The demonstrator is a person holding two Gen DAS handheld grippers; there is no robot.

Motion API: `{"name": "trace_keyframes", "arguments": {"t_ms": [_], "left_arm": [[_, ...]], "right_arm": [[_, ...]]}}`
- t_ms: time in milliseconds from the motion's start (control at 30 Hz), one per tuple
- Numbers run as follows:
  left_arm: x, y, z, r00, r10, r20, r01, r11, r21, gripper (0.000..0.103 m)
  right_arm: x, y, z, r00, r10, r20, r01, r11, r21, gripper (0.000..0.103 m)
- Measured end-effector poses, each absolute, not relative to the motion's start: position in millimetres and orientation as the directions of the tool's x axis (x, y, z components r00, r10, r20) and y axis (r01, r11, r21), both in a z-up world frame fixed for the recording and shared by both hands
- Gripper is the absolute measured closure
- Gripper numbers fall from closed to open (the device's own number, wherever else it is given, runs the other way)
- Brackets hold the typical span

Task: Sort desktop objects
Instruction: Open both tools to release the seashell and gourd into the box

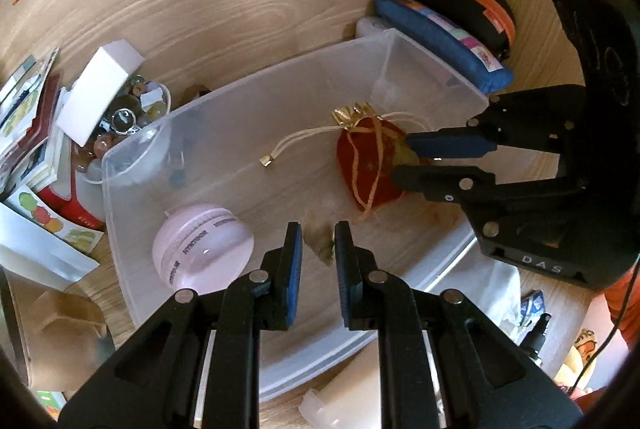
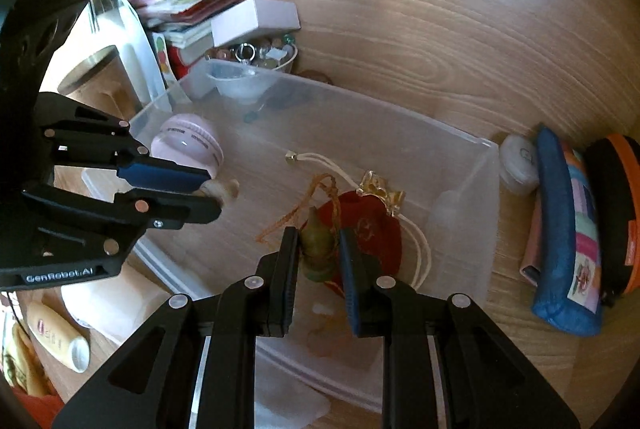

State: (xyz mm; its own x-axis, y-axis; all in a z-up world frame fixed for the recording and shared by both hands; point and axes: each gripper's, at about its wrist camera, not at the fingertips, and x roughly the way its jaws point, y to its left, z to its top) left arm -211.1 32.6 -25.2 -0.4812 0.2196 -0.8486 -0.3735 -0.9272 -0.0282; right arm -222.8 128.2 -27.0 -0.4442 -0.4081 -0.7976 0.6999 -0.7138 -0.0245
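Reaching down over the clear plastic bin (image 1: 248,101), both grippers pointed into it from its near long side. The bin's four thin walls stood upright on the wooden desk (image 1: 240,1), and most of its floor lay bare, leaving open room in the middle and toward its far wall. Clutter crowded the bin's outside edges: a bowl of beads (image 1: 132,117) and a white box (image 1: 96,89) touched its left far corner, and a blue pencil case (image 1: 444,37) and a black-and-orange zip case (image 1: 468,5) lay just beyond its right end.

Inside the bin, a pink round case (image 1: 200,249) sat against the left wall. A red drawstring pouch (image 1: 364,165) with a gold-trimmed mouth, an orange cord and a white cord lay right of centre.

The left gripper (image 1: 318,241) had its blue-padded jaws drawn close, pinching a small pale brownish piece (image 1: 322,249), blurred, above the bin's near floor. The right gripper (image 2: 318,249) had its jaws pinching a small olive-green figurine (image 2: 318,245), held just over the pouch; whether the figurine touched the pouch could not be told.
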Motion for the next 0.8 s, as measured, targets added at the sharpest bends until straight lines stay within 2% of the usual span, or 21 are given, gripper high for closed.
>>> {"name": "trace_keyframes", "arguments": {"t_ms": [133,200,333,467,600,700,800], "left_arm": [[-212,32,-26,-0.481,0.218,-0.849,-0.370,-0.929,-0.029,0.088],[-211,31,-25,-0.490,0.209,-0.846,-0.371,-0.929,-0.015,0.088],[-208,30,-23,-0.497,0.217,-0.840,-0.376,-0.926,-0.016,0.086],[-201,26,-14,-0.512,0.259,-0.819,-0.373,-0.926,-0.059,0.065],[-191,26,-5,-0.541,0.263,-0.799,-0.365,-0.929,-0.059,0.062],[-182,25,1,-0.566,0.245,-0.787,-0.350,-0.936,-0.039,0.052],[-170,26,7,-0.608,0.203,-0.768,-0.336,-0.942,0.018,0.045]], "right_arm": [[-225,127,-27,-0.435,-0.409,-0.802,0.701,-0.713,-0.017,0.083],[-227,127,-27,-0.443,-0.404,-0.801,0.695,-0.718,-0.022,0.076],[-226,129,-26,-0.451,-0.407,-0.794,0.689,-0.725,-0.020,0.069],[-220,135,-21,-0.459,-0.427,-0.779,0.682,-0.731,-0.001,0.062],[-212,147,-12,-0.482,-0.446,-0.754,0.667,-0.745,0.015,0.049],[-203,157,-4,-0.515,-0.451,-0.729,0.649,-0.761,0.012,0.036],[-195,166,3,-0.552,-0.437,-0.710,0.629,-0.778,-0.010,0.031]]}}
